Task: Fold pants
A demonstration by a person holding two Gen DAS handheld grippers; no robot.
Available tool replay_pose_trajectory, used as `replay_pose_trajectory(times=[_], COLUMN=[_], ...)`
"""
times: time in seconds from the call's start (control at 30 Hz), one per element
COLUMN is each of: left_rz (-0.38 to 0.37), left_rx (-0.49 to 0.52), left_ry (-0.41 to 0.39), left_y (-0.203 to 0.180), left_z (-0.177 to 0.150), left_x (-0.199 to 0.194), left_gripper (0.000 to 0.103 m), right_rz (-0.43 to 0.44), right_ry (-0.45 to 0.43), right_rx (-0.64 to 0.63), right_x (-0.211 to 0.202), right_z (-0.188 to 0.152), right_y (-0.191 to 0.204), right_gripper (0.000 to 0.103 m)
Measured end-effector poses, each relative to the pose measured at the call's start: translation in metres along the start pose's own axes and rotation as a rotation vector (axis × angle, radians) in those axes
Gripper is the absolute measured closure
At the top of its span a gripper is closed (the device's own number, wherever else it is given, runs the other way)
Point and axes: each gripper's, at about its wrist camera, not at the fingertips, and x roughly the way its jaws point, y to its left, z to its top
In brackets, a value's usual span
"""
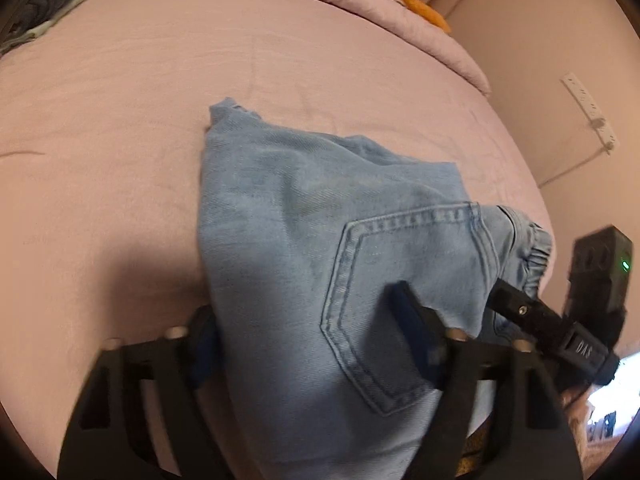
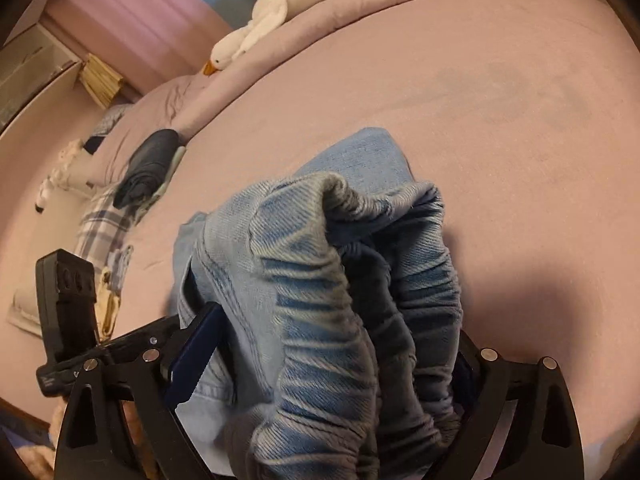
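The pants [image 1: 320,216] are seen folded on the bed [image 1: 120,120], bunched between the parted jaws of the left gripper [image 1: 308,344] and right gripper [image 2: 328,364], neither clenched. If the jaws are withdrawn carelessly, the elastic waistband [image 2: 340,280] may be snagged and the fold undone

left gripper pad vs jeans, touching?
Touching. Left wrist view: the jeans lie between the left gripper fingers, denim draped against the blue pad.

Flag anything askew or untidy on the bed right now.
The jeans are only roughly folded: the elastic waistband is bunched and gaping, and one corner juts out at the far edge.
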Motion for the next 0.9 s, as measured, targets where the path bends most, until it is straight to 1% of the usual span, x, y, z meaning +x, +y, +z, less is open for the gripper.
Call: replay_pose_trajectory(times=[0.07, 0.1, 0.13, 0.17, 0.23, 0.3, 0.33, 0.43, 0.53, 0.67, 0.77, 0.8, 0.9], left_rz=[0.015, 0.018, 0.027, 0.035, 0.049, 0.063, 0.059, 0.021, 0.046, 0.028, 0.031, 0.033, 0.040], left_rx=[0.002, 0.000, -0.007, -0.019, -0.034, -0.020, -0.014, -0.022, -0.025, -0.061, -0.071, -0.076, -0.088], left_ry=[-0.005, -0.006, -0.008, -0.009, -0.010, -0.022, -0.037, -0.071, -0.116, -0.160, -0.190, -0.197, -0.220], left_y=[0.000, -0.002, -0.002, -0.002, -0.003, -0.003, -0.004, -0.005, 0.004, 0.022, 0.027, 0.024, 0.031], left_z=[-0.004, -0.004, -0.004, -0.004, -0.004, -0.011, -0.012, -0.015, -0.018, -0.020, -0.016, -0.012, -0.011], left_x=[-0.004, -0.005, -0.008, -0.011, -0.020, -0.035, -0.042, -0.062, -0.084, -0.113, -0.124, -0.122, -0.128], left_gripper=[0.053, 0.055, 0.062, 0.068, 0.072, 0.080, 0.082, 0.082, 0.082, 0.082, 0.082, 0.082, 0.082], right_rz=[-0.008, -0.002, -0.010, -0.026, -0.051, -0.047, -0.041, -0.021, 0.005, 0.023, 0.048, 0.049, 0.046], right_ry=[-0.015, -0.020, -0.024, -0.035, -0.042, -0.051, -0.059, -0.090, -0.105, -0.117, -0.123, -0.123, -0.125], right_rx=[0.000, 0.007, 0.007, 0.004, -0.009, -0.030, -0.041, -0.086, -0.119, -0.171, -0.195, -0.200, -0.224], right_x=[-0.006, -0.008, -0.010, -0.014, -0.019, -0.029, -0.034, -0.047, -0.052, -0.052, -0.052, -0.050, -0.048], right_z=[-0.006, -0.009, -0.011, -0.014, -0.012, -0.012, -0.013, -0.019, -0.024, -0.025, -0.023, -0.022, -0.020], right_y=[0.001, 0.003, 0.005, 0.011, 0.017, 0.033, 0.038, 0.057, 0.078, 0.100, 0.115, 0.119, 0.131], right_gripper=[0.030, 0.033, 0.037, 0.040, 0.044, 0.045, 0.046, 0.047, 0.048, 0.048, 0.048, 0.048, 0.048])
